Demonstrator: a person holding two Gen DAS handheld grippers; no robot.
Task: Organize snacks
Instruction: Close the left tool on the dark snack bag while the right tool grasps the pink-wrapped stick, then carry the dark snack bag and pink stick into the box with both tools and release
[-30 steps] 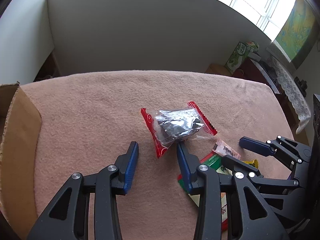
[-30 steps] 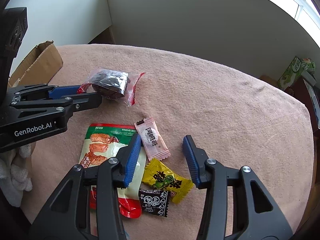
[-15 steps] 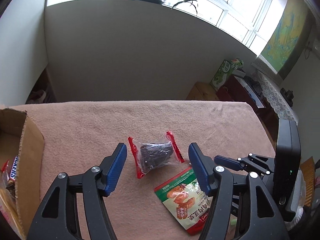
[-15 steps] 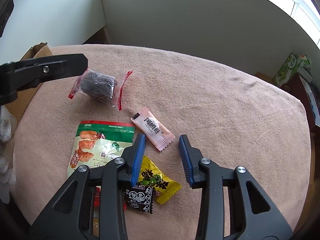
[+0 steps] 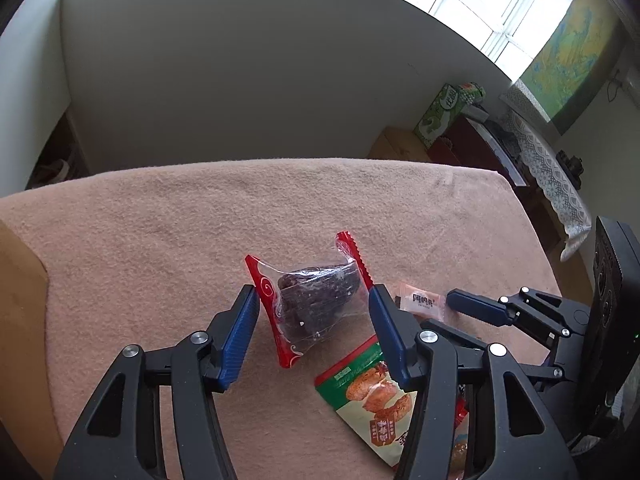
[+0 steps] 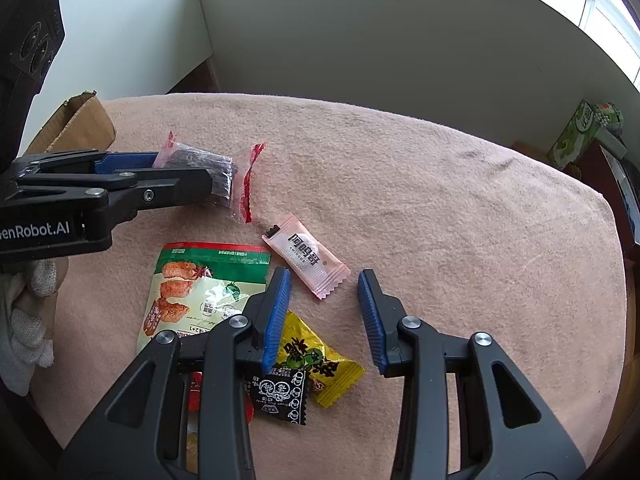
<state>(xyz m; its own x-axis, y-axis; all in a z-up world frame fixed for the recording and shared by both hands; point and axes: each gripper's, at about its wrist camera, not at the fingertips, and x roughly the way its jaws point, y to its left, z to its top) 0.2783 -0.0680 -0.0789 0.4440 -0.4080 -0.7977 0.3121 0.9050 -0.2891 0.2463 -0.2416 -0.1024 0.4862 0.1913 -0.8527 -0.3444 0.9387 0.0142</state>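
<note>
A clear packet with red ends and a dark snack inside (image 5: pixel 316 300) lies on the pink cloth, between the open fingers of my left gripper (image 5: pixel 312 320); it also shows in the right wrist view (image 6: pixel 216 176). My right gripper (image 6: pixel 322 304) is open and empty, just short of a pink sachet (image 6: pixel 306 254). A green-and-red snack bag (image 6: pixel 200 280), a yellow packet (image 6: pixel 316 358) and a black packet (image 6: pixel 280 394) lie under and beside its left finger.
A brown cardboard box (image 6: pixel 76 124) stands at the table's left edge, seen also in the left wrist view (image 5: pixel 20 300). The pink cloth (image 6: pixel 440 220) stretches far and right. A green carton (image 6: pixel 580 132) stands beyond the table.
My left gripper has come down and forward, so its open fingers now straddle the red-ended packet. My right gripper has opened a little wider and stayed near the pink sachet.
</note>
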